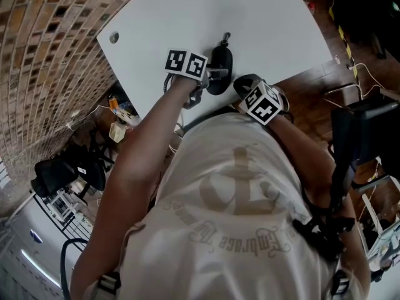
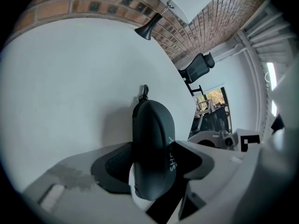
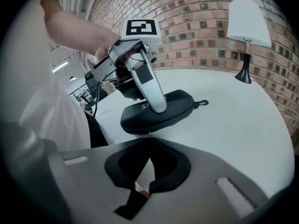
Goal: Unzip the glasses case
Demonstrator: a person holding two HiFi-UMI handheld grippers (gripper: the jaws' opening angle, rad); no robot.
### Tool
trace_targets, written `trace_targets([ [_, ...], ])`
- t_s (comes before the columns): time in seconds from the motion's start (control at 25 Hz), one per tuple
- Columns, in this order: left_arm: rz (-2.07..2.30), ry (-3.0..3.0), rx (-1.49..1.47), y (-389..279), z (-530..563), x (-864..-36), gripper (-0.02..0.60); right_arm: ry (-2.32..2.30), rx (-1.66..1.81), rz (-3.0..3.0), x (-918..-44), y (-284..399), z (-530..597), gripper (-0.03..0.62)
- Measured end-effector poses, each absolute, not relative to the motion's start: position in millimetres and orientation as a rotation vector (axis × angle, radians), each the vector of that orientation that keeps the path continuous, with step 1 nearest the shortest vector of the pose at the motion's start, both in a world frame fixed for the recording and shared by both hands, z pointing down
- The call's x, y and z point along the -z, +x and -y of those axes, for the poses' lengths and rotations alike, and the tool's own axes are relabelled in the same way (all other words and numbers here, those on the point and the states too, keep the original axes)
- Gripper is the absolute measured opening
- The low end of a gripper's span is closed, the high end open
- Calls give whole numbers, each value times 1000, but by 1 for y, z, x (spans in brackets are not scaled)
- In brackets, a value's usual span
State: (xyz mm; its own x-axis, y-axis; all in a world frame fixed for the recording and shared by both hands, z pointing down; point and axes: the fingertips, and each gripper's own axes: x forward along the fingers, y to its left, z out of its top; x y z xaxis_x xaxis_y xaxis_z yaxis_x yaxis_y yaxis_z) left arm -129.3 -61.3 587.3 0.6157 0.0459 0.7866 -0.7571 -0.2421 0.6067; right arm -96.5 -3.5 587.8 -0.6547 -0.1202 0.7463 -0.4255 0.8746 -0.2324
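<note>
A black zipped glasses case (image 1: 220, 64) lies near the front edge of the white table (image 1: 262, 24), its small loop (image 1: 225, 38) pointing away from me. My left gripper (image 1: 209, 79) straddles it from the left. In the left gripper view the case (image 2: 152, 125) fills the gap between the pads, which press on its sides, so the left gripper (image 2: 152, 162) is shut on it. In the right gripper view the case (image 3: 173, 108) lies crosswise with the left gripper's finger (image 3: 152, 85) over it. My right gripper (image 3: 149, 141) is shut at the case's near edge on a thin zip pull (image 3: 150, 134).
A lamp with a white shade (image 3: 247, 27) stands at the table's far side by the brick wall (image 3: 196, 27). A round cable hole (image 1: 114, 37) sits at the table's left corner. Beyond the table's edge stands an office chair (image 2: 198, 64).
</note>
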Motion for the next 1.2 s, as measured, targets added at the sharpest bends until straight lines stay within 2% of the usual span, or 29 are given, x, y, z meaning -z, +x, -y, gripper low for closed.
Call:
trace_targets([
  [1.0,330,1742,-1170,-133,17,-587,296,435,-519,2251,-589,-87,11,8],
  [1.08,335,1772,-1207,-133,19,-587,307,434,-523,2254,-588,-87,10,8],
  [1.16,348,1824,-1272,-133,22,-585,354,427,-529,2252,-588,-88,9,8],
  [1.2,349,1850,-1309,-133,23,-584,356,422,-532,2252,-588,-88,8,8],
])
